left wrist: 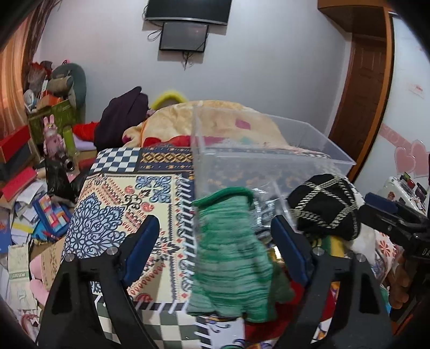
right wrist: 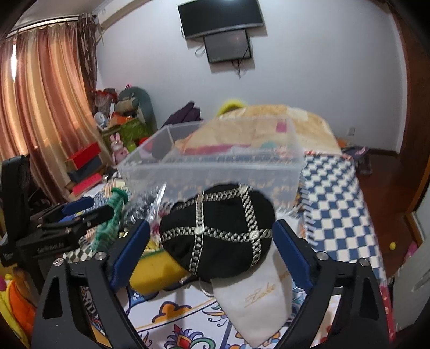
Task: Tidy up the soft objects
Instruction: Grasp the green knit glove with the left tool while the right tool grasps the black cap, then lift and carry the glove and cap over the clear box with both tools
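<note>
While both grippers stand wide, we see left gripper (left wrist: 215, 247) straddling limp green glove (left wrist: 231, 247), right gripper (right wrist: 211, 247) straddling soft black cap (right wrist: 217, 233) on bed; pinch mid-fabric, clear bin (left wrist: 271, 161) beyond.

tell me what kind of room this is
Most likely a lived-in bedroom. A bed under a patterned bedspread fills the middle, with a folded blanket heaped at its far end. A TV hangs on the wall, pink curtains cover a window, and a pink plush rabbit stands among clutter beside the bed.
</note>
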The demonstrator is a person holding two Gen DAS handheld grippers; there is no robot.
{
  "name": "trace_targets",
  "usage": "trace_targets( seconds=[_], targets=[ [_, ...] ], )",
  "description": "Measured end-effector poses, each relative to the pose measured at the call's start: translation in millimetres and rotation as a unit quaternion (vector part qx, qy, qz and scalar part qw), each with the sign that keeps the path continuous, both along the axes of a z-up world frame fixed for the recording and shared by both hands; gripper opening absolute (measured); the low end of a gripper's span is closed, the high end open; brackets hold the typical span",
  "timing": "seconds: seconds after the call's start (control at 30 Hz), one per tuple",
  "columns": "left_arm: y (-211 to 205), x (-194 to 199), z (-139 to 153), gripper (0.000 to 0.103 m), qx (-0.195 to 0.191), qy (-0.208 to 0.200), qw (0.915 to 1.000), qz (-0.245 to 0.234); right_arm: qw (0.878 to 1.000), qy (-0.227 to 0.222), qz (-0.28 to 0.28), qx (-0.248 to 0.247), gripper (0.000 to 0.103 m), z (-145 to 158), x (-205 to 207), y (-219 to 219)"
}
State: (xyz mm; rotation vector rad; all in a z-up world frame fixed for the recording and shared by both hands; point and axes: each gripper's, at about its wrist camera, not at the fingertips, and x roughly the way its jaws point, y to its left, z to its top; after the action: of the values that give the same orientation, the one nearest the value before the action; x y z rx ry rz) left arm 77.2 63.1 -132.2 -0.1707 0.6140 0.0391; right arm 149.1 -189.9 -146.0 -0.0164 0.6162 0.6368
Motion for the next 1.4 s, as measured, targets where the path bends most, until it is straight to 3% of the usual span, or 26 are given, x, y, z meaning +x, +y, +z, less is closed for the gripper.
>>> trace_targets(
  seconds=[0.13, 0.3, 0.37, 0.43, 0.5, 0.6, 0.67, 0.8, 1.4],
  targets=[
    [7, 3, -7, 0.082, -0.008, 0.002, 0.9999, 0.008, 1.000, 0.019, 0.003, -0.006, 0.076, -8, 6, 2],
    [8, 11, -17, 0.061, -0.022, 0.020, 0.9995, -0.005, 1.000, 0.024, -0.001, -0.004, 0.066, -9, 7, -1],
    [6, 13, -20, 0.054, -0.023, 0.024, 0.9994, -0.012, 1.000, 0.022, -0.001, -0.008, 0.058, -9, 6, -1],
    [3, 13, -20, 0.049, -0.023, 0.025, 0.9993, -0.017, 1.000, 0.028, 0.010, -0.007, 0.035, -8, 7, 3],
    [2, 13, -19, 0.037, -0.026, 0.025, 0.9991, -0.023, 0.999, 0.038, 0.021, -0.003, 0.026, -10, 11, 5],
    [1, 13, -19, 0.029, -0.024, 0.024, 0.9990, -0.028, 0.999, 0.037, 0.030, -0.004, 0.015, -10, 9, 8],
    [0, 12, -18, 0.021, -0.022, 0.023, 0.9990, -0.030, 0.999, 0.032, 0.031, -0.001, 0.013, -8, 8, 11],
    [-1, 7, -13, 0.015, -0.025, 0.016, 0.9990, -0.032, 0.999, 0.019, 0.028, 0.007, 0.010, -2, 5, 9],
    [-4, -2, 55, 0.013, -0.016, -0.066, 0.9969, -0.039, 0.996, -0.081, 0.013, 0.038, 0.004, 59, -6, -3]
  ],
)
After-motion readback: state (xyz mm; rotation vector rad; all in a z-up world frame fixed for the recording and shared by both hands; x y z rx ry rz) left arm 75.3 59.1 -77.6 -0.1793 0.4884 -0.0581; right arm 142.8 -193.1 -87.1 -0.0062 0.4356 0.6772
